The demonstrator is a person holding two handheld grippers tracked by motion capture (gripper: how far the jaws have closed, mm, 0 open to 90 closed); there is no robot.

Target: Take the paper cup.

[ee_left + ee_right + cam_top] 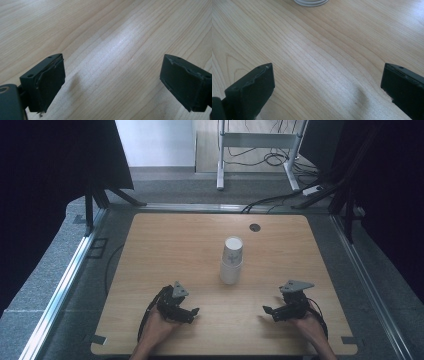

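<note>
The wooden table (165, 245) carries a stack of white paper cups (231, 260) upright at its centre, reachable from both sides. The left gripper (192, 312) and right gripper (268, 311) rest near the front edge, jaws wide apart and empty, flanking the stack ready for approach.

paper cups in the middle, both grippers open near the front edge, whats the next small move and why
Probably bring the right gripper forward toward the stacked paper cups. Both it and the left gripper rest low on the table with jaws apart and nothing between them. The stack stands upright and untouched ahead, and its base rim shows at the top of the right gripper view, so that gripper seems aimed at it.
</note>
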